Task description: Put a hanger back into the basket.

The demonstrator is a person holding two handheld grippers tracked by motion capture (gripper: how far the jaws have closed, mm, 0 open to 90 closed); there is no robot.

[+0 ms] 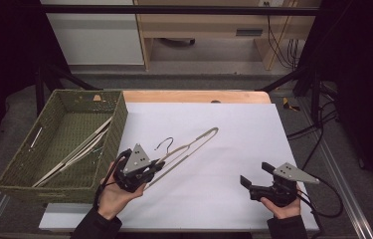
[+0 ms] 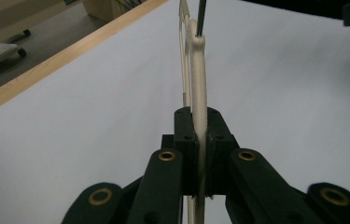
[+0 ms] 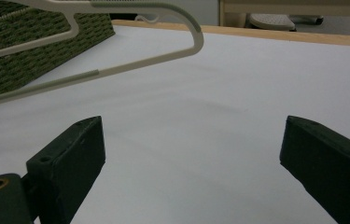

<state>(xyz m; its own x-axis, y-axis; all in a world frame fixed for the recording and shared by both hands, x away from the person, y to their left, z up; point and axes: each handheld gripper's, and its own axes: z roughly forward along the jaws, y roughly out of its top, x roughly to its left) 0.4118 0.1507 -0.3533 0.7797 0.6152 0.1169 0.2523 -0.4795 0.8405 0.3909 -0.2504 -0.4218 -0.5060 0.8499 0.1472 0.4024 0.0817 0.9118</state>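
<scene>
The thing in hand is a slim cream-coloured plastic clothes hanger [image 1: 189, 147] with a dark metal hook [image 1: 164, 144]. It hangs in the air just to the right of the green woven basket [image 1: 22, 164], which stands on the left part of the white table sheet [image 1: 233, 129]. One end of the hanger is near the basket's right wall, and the other end points away from the basket, up and to the right.

The left gripper [image 1: 150, 168] is closed on the hanger. In the left gripper view its two black jaws press tight on the thin cream bar [image 2: 199, 116] from both sides, near one end of it and not at the middle. The right gripper [image 1: 254, 175] is well apart from the basket, on the far right side of the sheet, with its jaws wide and nothing between them.

I think the hanger is light and rather stiff, but its long thin bars can bend a little. The plastic looks smooth, so it may turn or slip in the pads, because most of its length sticks out from the grip. The grey strips [image 3: 116, 5] on the arms seem to be less slippery. A hold closer to the hook would be more balanced. More hangers [image 1: 82, 147] of this kind lie inside the basket already, so the hook could catch on them or on the weave.
</scene>
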